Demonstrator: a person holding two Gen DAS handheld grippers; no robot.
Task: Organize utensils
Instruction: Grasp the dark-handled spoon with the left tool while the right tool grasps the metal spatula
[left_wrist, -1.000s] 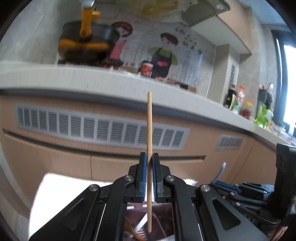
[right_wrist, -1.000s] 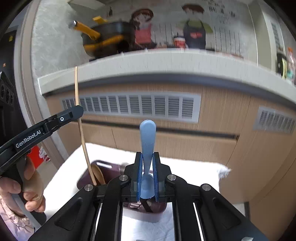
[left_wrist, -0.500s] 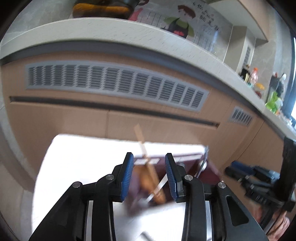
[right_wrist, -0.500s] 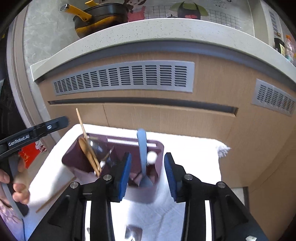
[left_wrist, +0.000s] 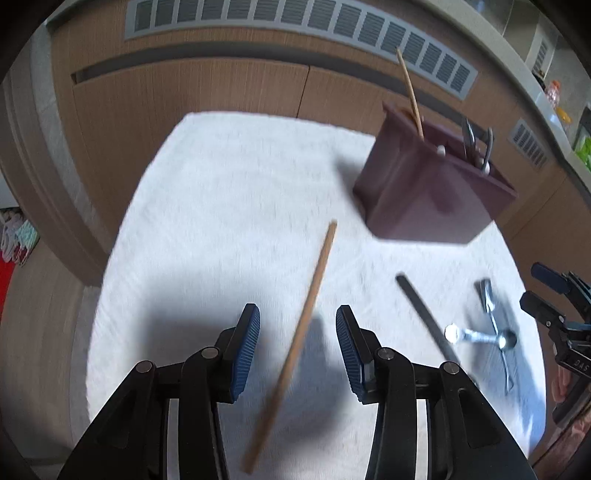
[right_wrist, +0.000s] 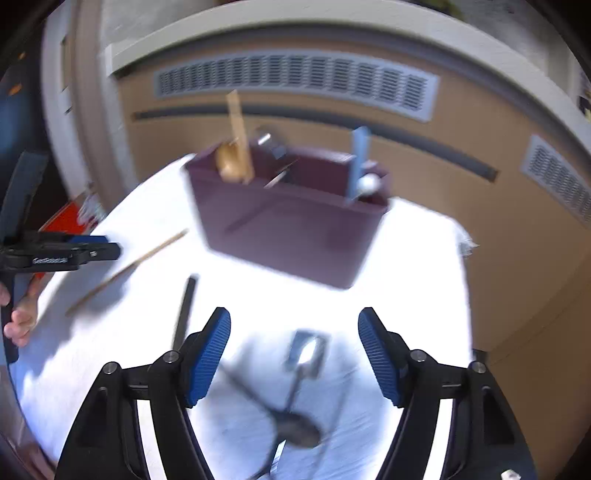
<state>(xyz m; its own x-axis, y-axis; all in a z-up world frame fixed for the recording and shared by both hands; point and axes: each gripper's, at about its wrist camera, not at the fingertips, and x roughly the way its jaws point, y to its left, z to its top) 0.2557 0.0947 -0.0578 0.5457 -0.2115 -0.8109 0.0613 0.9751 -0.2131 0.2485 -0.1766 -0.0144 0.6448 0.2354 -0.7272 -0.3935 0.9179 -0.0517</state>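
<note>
A dark purple utensil holder (left_wrist: 432, 184) stands on a white towel (left_wrist: 221, 206); it also shows in the right wrist view (right_wrist: 291, 221). A wooden chopstick (left_wrist: 410, 88) and a blue spoon (right_wrist: 358, 158) stand in it. My left gripper (left_wrist: 297, 343) is open above a loose wooden chopstick (left_wrist: 295, 339) lying on the towel. My right gripper (right_wrist: 293, 350) is open above crossed metal spoons (right_wrist: 299, 424). A black chopstick (right_wrist: 184, 310) lies to the left of them.
Wooden cabinet fronts with grey vents (left_wrist: 295, 26) stand behind the towel. The towel's edges fall away at left and right (right_wrist: 461, 240). A red object (right_wrist: 62, 221) lies off the towel at left.
Both grippers opened and let go: the chopstick and the blue spoon now stand in the holder. Both grippers then pulled back and tilted down over the utensils lying on the towel.
</note>
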